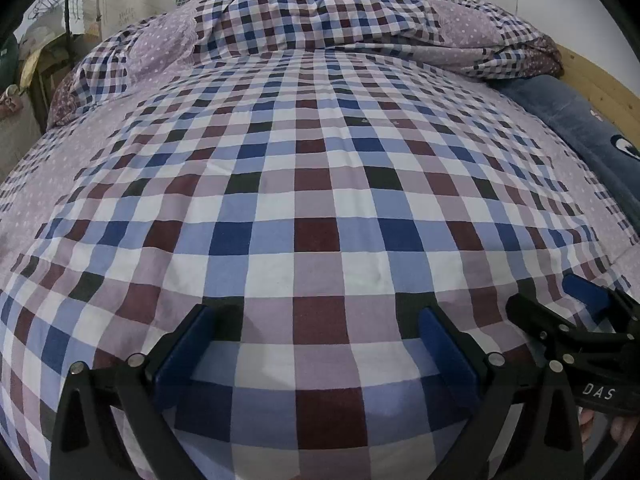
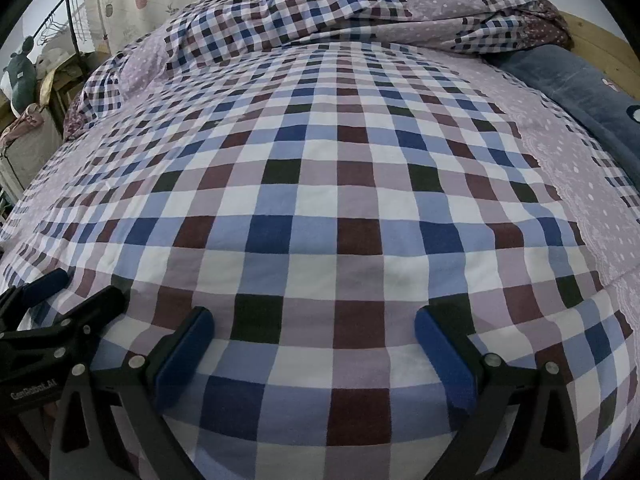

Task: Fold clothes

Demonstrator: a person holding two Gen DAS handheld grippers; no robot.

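Observation:
A bed sheet (image 1: 320, 184) checked in white, blue and maroon fills both views, and I can make out no separate garment on it. My left gripper (image 1: 316, 311) hovers open over the near part of the sheet, nothing between its blue pads (image 1: 182, 356). My right gripper (image 2: 314, 313) is open beside it, its blue pads (image 2: 444, 356) empty too. Each gripper shows in the other's view: the right gripper (image 1: 548, 296) at the lower right, the left gripper (image 2: 80, 286) at the lower left. The two are close together, side by side.
A rumpled duvet (image 1: 320, 16) in the same check and dotted lilac lies across the far end. Dark blue plush fabric (image 1: 580, 120) runs along the wooden bed frame (image 1: 600, 84) on the right. A rack with hangers and soft toys (image 2: 24, 76) stands at the far left.

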